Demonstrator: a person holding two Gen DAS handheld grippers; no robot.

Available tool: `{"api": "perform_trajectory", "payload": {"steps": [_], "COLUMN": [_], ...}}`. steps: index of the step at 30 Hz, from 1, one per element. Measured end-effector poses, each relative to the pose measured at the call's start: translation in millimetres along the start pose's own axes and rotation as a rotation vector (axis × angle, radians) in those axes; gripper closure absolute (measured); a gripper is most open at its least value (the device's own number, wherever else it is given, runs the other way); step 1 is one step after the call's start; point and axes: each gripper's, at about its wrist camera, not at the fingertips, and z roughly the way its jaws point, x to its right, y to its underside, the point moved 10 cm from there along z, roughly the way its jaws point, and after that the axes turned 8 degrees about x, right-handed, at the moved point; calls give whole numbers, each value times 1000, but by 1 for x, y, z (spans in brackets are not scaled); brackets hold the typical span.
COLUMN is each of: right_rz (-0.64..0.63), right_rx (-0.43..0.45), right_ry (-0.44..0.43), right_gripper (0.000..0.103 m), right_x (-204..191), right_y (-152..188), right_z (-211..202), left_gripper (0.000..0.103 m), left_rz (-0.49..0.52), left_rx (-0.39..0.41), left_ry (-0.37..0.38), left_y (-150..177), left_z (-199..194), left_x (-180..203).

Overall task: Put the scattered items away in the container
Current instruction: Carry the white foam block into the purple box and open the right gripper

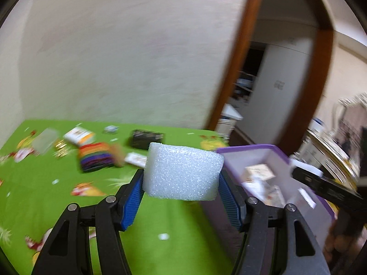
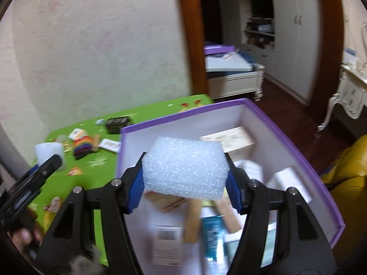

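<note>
Two hand-held grippers, each w/ a white foam block clamped between its blue pads. Left gripper (image 1: 182, 183): jaws pressed on both sides of its foam block (image 1: 183, 171), held in the air above the green tablecloth (image 1: 68, 194), just left of the purple-rimmed box (image 1: 250, 148). Right gripper (image 2: 184, 178): clamped likewise on a second foam block (image 2: 184, 167), held over the box's open top — white interior visible below it.

Box contents, seen past the right gripper: cream carton (image 2: 231, 142) at the far wall, teal packet (image 2: 213, 236), white labelled card (image 2: 166, 245), wooden sticks (image 2: 192, 220), other white cartons; details blurred.

Still on the cloth, well apart from the box, toward the wall: rainbow-striped stack (image 1: 96, 158), black box (image 1: 146, 138), orange-and-white carton (image 1: 79, 136), small white carton (image 1: 135, 159), clear plastic case (image 1: 44, 141). A bit of the person's hand (image 2: 23, 236) shows at lower left in the right-wrist view, under the left gripper's black body.
</note>
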Motion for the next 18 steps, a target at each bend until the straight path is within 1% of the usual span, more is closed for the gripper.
{"api": "perform_trajectory", "payload": {"steps": [5, 7, 10, 12, 13, 14, 15, 16, 18], "right_rz": [129, 203, 282, 329, 347, 373, 398, 409, 412], "right_rx": [61, 78, 102, 115, 118, 117, 118, 117, 118], "right_ry": [30, 53, 76, 99, 106, 113, 120, 126, 128], "right_gripper": [39, 39, 39, 38, 36, 28, 22, 20, 18], "right_x": [25, 40, 55, 66, 69, 74, 78, 80, 81], "right_y": [-10, -11, -12, -11, -11, -10, -9, -9, -9], "right_z": [-9, -13, -19, -23, -25, -26, -27, -27, -28], "left_gripper": [40, 40, 40, 39, 36, 28, 21, 18, 18], "left_rz": [133, 170, 230, 267, 281, 296, 306, 308, 298], "left_rx": [71, 93, 120, 106, 93, 75, 47, 24, -5], "left_ry": [140, 186, 250, 308, 345, 383, 418, 435, 462], "left_y": [-9, -11, -10, -3, 1, 7, 14, 18, 24], "left_z": [-8, -12, -15, -11, -9, -7, -4, -1, 4], "left_x": [68, 87, 114, 131, 138, 145, 151, 155, 156]}}
